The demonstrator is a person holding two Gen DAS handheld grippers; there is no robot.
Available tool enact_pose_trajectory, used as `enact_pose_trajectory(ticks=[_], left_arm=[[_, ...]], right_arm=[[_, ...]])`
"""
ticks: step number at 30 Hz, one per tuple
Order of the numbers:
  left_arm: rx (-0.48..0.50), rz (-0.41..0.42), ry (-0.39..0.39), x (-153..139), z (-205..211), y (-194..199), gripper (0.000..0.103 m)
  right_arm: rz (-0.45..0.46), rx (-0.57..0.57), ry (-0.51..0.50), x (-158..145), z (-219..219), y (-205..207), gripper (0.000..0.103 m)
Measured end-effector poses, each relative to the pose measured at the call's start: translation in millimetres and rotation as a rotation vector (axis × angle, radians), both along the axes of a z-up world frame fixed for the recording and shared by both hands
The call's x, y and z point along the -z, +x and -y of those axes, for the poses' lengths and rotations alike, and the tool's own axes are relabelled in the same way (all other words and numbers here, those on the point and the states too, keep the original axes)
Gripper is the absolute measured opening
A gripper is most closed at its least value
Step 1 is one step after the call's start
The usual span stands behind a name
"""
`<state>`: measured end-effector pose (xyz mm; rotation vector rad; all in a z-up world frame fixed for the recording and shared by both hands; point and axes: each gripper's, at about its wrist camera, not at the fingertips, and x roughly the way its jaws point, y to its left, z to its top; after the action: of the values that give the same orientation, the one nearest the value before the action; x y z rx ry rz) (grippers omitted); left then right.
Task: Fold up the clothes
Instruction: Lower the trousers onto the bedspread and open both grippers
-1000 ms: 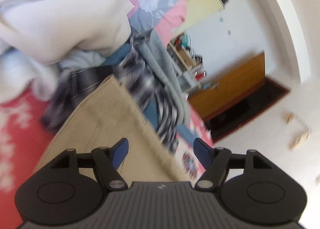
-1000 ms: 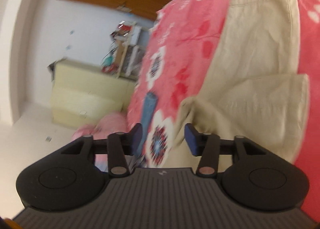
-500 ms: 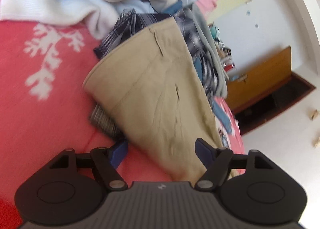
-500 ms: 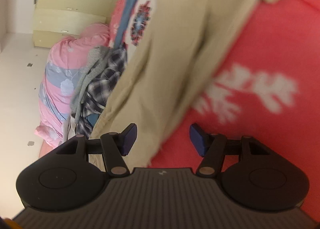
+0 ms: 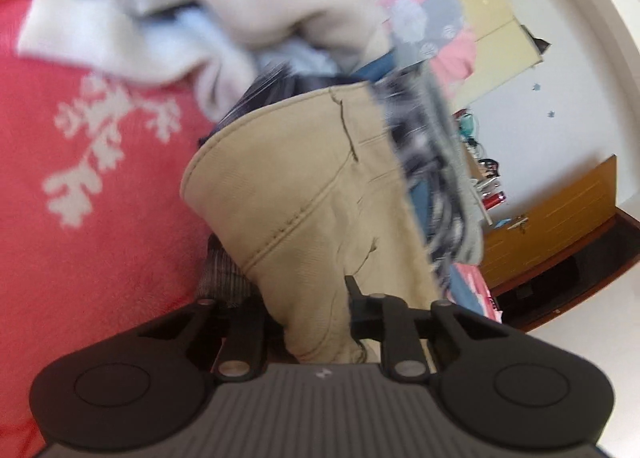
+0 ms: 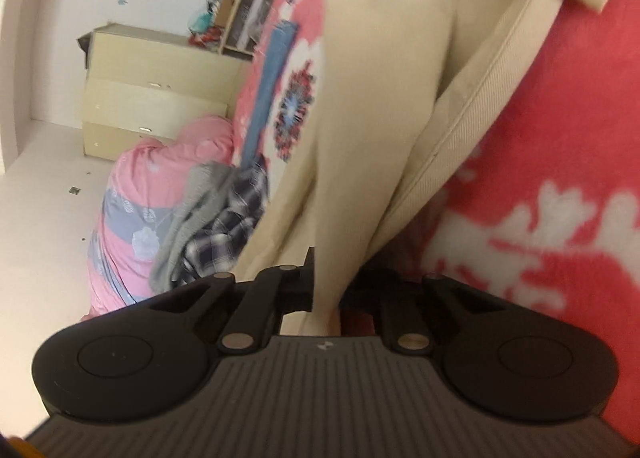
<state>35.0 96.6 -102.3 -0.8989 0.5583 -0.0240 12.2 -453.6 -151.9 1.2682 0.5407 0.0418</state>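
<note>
Beige trousers point(image 5: 304, 194) lie on a red bedspread with white snowflake shapes point(image 5: 92, 178). In the left wrist view my left gripper point(image 5: 312, 314) is shut on the near edge of the trousers, and the cloth bunches between its fingers. In the right wrist view the same trousers point(image 6: 376, 106) run up from my right gripper point(image 6: 332, 290), which is shut on their edge. The blue pads of both grippers are hidden by the fabric.
A heap of white, pale blue and plaid clothes point(image 5: 248, 18) lies beyond the trousers. A pink and grey quilt point(image 6: 136, 218), a grey garment and a plaid shirt point(image 6: 228, 226) lie at the bed's edge. Cream drawers point(image 6: 152, 86), shelves and a wooden door point(image 5: 560, 218) stand beyond.
Both grippers were open over the trousers half a second ago. Both have now closed on the beige cloth.
</note>
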Motion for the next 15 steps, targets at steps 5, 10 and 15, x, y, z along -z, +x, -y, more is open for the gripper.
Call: enact_pose_trajectory(ticks=[5, 10, 15], left_arm=[[0.054, 0.058, 0.045, -44.4, -22.0, -55.5, 0.018], [0.08, 0.004, 0.104, -48.0, -68.5, -123.8, 0.021], [0.147, -0.156, -0.008, 12.1, -99.9, -143.1, 0.027]], right_arm=[[0.054, -0.018, 0.004, -31.7, -3.0, -39.4, 0.004], [0.028, -0.128, 0.006, -45.5, -29.5, -101.7, 0.004], [-0.156, -0.236, -0.177, -17.4, -52.3, -125.1, 0.017]])
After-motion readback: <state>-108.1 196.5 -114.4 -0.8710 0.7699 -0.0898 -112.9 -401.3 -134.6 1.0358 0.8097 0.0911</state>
